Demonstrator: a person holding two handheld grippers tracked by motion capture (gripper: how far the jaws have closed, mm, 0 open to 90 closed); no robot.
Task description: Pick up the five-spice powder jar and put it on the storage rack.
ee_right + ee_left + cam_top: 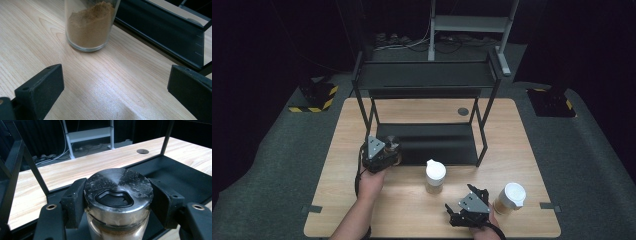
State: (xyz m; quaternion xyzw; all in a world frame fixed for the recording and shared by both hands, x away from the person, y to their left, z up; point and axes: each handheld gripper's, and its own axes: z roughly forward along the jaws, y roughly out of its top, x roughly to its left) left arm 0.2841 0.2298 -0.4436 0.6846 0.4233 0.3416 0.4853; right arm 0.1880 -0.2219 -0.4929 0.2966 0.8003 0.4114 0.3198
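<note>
Left gripper (117, 205): jaws closed on a jar (118, 195), one pad pressing each side just under its lid. Jar: glass, brown powder inside, scuffed dark metal lid with a moulded flap, upright between the jaws above the black shelf (175, 175).
Right gripper (115, 95): jaws wide open, empty; a second jar (88, 25) of brown powder stands on the counter (120, 82) ahead of them.

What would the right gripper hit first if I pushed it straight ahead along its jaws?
Probably the glass jar of brown powder, standing slightly left of centre ahead of the open right gripper; bare table lies between.
</note>
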